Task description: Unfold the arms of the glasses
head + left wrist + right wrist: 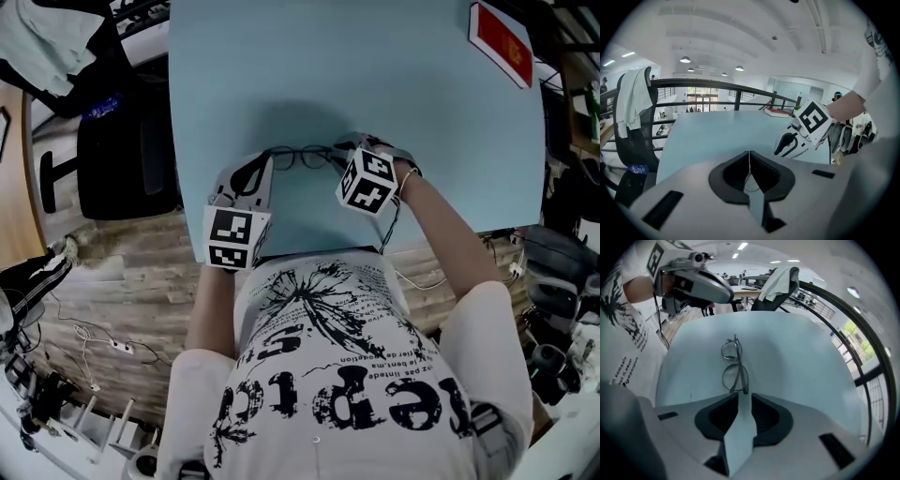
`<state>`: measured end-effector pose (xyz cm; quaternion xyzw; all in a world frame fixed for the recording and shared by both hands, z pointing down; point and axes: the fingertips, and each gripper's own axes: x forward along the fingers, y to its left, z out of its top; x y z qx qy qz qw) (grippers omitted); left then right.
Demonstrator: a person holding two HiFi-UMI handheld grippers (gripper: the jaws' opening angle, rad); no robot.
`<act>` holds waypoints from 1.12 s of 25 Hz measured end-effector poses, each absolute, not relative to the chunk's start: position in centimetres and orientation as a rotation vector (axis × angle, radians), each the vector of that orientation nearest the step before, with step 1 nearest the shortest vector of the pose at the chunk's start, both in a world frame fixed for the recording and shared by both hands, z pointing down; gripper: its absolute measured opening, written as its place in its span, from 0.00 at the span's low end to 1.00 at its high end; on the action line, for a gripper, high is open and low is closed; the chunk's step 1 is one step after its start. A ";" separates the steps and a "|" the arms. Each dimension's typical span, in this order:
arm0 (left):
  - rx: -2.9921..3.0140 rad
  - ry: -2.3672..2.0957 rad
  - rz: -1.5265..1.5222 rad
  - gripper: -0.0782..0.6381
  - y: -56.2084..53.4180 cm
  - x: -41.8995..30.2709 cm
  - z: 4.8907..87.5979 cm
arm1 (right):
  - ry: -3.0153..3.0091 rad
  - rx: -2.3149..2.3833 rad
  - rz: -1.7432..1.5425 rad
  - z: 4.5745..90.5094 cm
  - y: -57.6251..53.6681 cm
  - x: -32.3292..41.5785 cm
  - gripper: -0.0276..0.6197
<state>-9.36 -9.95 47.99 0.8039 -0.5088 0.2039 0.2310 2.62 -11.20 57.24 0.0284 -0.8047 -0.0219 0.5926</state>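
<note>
Thin dark-rimmed glasses (302,157) lie on the light blue table (281,66), between my two grippers. In the right gripper view the glasses (733,364) run away from me, arms folded against the lenses. My right gripper (739,397) points steeply down and stands open, and the near hinge end of the glasses lies just ahead of its gap. My left gripper (749,154) is shut, with a thin wire caught in the seam of its pads that looks like a glasses arm. In the head view the left gripper (265,161) meets the frame's left end and the right gripper (345,155) is at its right end.
A red flat box (502,42) lies at the table's far right corner. A black office chair (122,141) with a pale cloth over it stands left of the table. The near table edge (309,246) runs just in front of the person's body.
</note>
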 end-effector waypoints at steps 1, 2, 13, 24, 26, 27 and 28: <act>2.197 -1.397 0.567 0.14 -9.8 -9.3 48.1 | -1.857 0.026 -0.086 57.4 -11.2 2.6 0.19; 2.183 -1.393 0.577 0.14 -9.8 -9.3 48.3 | -1.845 -0.006 -0.106 57.6 -11.2 2.6 0.19; 2.118 -1.138 0.872 0.14 -8.8 -9.1 51.9 | -1.838 -0.146 -0.140 58.6 -10.9 0.9 0.10; 2.383 -0.542 1.391 0.28 -9.9 -3.3 54.4 | -1.855 -0.182 -0.152 58.3 -10.8 1.5 0.10; 2.420 -0.492 1.434 0.28 -10.2 -2.4 54.8 | -1.850 -0.194 -0.156 58.3 -10.7 1.7 0.10; 2.437 -0.473 1.456 0.28 -10.3 -2.1 55.0 | -1.848 -0.196 -0.156 58.4 -10.7 1.7 0.10; 2.449 -0.455 1.479 0.28 -10.3 -1.9 55.2 | -1.849 -0.197 -0.153 58.5 -10.8 1.7 0.10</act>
